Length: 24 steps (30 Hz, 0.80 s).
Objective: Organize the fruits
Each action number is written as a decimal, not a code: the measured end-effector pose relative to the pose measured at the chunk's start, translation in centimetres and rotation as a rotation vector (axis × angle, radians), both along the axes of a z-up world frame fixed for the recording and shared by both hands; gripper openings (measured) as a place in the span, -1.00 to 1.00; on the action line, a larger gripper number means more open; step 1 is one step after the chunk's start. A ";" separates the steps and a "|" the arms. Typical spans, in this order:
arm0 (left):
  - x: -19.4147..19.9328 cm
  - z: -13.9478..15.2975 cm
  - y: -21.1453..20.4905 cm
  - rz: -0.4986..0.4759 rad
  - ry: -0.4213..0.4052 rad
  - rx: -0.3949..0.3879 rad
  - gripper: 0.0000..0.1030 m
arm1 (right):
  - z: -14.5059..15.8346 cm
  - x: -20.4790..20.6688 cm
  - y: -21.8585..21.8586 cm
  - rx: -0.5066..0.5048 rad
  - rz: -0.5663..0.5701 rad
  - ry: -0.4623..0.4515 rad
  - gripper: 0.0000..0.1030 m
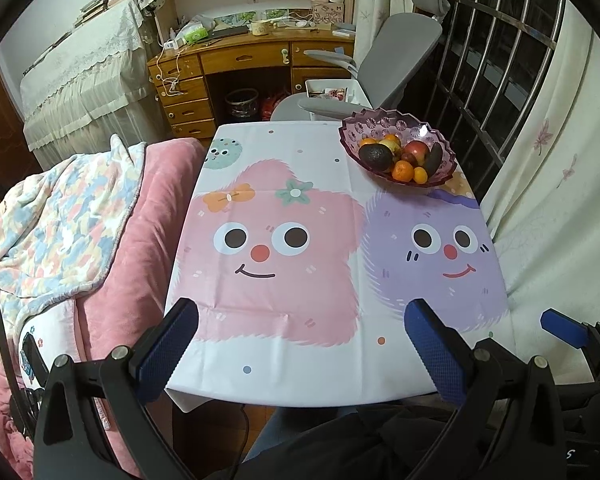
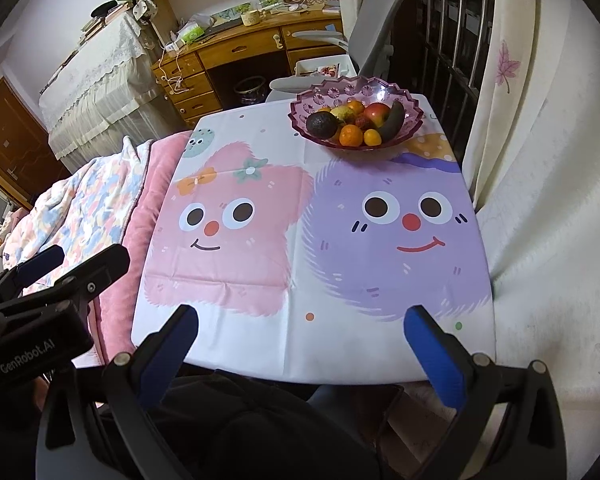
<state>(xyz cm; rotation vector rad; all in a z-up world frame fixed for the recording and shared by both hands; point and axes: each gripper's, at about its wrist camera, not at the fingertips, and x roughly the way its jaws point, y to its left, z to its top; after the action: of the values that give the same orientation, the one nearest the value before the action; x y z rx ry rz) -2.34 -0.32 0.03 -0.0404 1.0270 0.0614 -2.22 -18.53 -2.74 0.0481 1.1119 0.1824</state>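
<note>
While both grippers' ribbed blue fingers gape empty, the scalloped, seemingly plastic bowl cradles fruit.

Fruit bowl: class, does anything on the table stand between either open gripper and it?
Nothing visible does. Only bare tablecloth lies between the left gripper, the right gripper and the fruit bowl at the far right corner.
</note>
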 end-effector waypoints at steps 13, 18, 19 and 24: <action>0.0 0.1 0.2 -0.004 -0.002 0.004 0.99 | 0.0 0.0 -0.1 0.001 0.001 0.000 1.00; 0.0 0.1 0.1 -0.004 -0.002 0.004 0.99 | -0.1 0.1 -0.1 0.002 0.001 0.004 1.00; 0.0 0.1 0.1 -0.004 -0.002 0.004 0.99 | -0.1 0.0 0.0 0.001 0.001 0.005 1.00; 0.0 0.1 0.1 -0.003 -0.002 0.004 0.99 | -0.1 -0.2 0.2 0.002 -0.001 0.005 1.00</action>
<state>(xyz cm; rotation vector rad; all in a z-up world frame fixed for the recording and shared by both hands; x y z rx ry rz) -2.33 -0.26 0.10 -0.0352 1.0252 0.0601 -2.39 -18.30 -2.86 0.0507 1.1171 0.1828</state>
